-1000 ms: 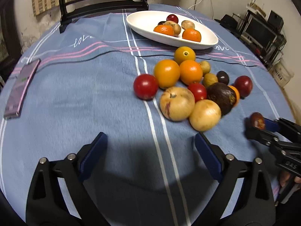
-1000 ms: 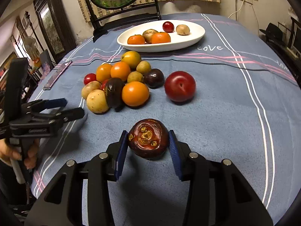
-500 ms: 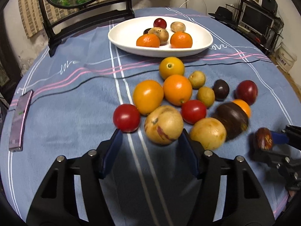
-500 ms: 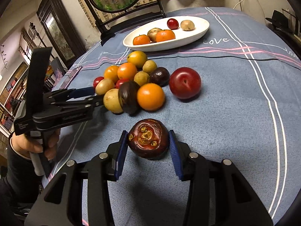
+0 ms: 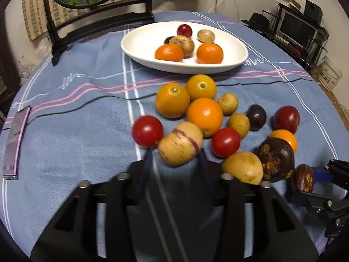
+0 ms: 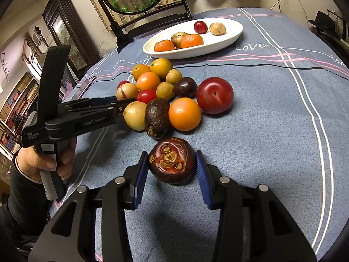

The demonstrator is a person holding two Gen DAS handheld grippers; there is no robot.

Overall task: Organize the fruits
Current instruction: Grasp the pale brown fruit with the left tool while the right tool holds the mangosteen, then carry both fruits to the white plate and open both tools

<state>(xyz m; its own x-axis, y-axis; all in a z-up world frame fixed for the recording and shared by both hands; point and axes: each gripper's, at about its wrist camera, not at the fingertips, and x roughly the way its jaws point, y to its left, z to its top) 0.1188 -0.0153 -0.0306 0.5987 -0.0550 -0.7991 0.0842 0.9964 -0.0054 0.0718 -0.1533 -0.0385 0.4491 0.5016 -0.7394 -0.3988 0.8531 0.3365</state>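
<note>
A pile of loose fruit lies on the blue tablecloth (image 5: 76, 120). My left gripper (image 5: 174, 159) is shut on a tan fruit with a purple stripe (image 5: 180, 146), at the near left of the pile; the same fruit shows in the right wrist view (image 6: 126, 91). My right gripper (image 6: 171, 170) is shut on a dark brown mangosteen (image 6: 172, 160), just in front of the pile. It also appears at the right edge of the left wrist view (image 5: 303, 178). A white oval plate (image 5: 141, 45) at the back holds several fruits, among them two oranges.
A phone (image 5: 15, 146) lies at the table's left edge. A black chair (image 5: 98, 21) stands behind the plate. A black cable (image 5: 87, 103) runs across the cloth between plate and pile. A red plum (image 6: 214, 95) lies at the pile's right side.
My left gripper moved forward into the pile and closed on the striped tan fruit, which has rolled. My right gripper kept its hold on the mangosteen and drew closer to the pile.
</note>
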